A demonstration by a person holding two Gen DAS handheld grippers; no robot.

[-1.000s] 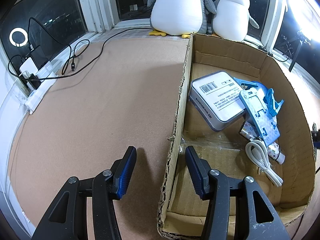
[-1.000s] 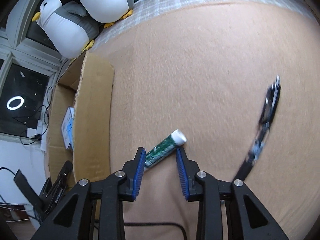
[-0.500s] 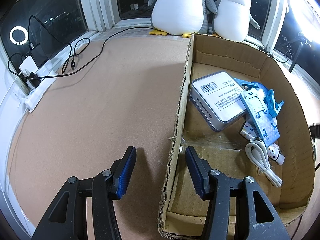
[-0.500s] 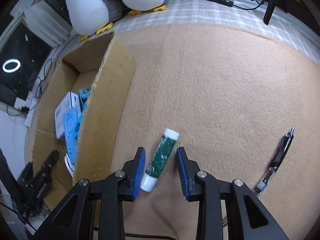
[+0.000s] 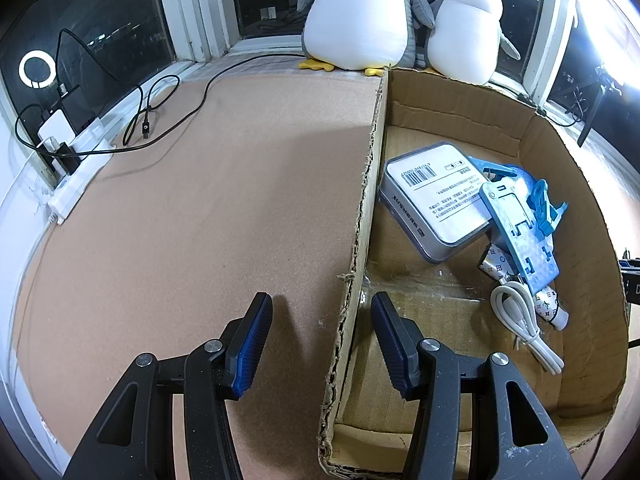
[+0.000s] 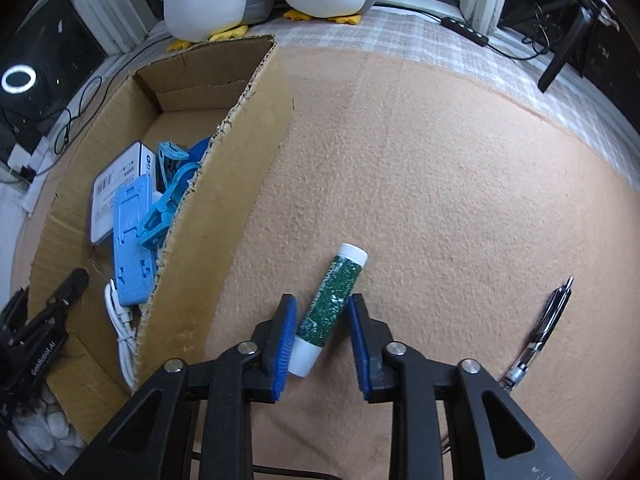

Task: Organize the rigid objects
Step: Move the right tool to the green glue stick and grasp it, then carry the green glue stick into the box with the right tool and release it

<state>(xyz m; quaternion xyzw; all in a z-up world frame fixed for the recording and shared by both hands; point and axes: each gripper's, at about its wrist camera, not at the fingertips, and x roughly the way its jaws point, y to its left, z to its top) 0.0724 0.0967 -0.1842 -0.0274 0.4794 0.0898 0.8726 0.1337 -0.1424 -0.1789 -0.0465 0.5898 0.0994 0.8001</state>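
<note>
Right now your right gripper (image 6: 322, 334) has just been closing, and the green tube (image 6: 331, 309) lies between its blue pads; the left pad looks to be against the tube's white lower end, the right pad still shows a sliver of gap. The tube rests on the tan mat (image 6: 440, 184), tilted, its white cap pointing away. A pen (image 6: 540, 334) lies off to the right, well apart. Your left gripper (image 5: 320, 336) stands partly open, astride the torn wall of the cardboard box (image 5: 360, 216) without pressing it. Inside the box sit a tin (image 5: 432, 208), a blue stand (image 5: 520, 236) and a white cable (image 5: 524, 320).
</note>
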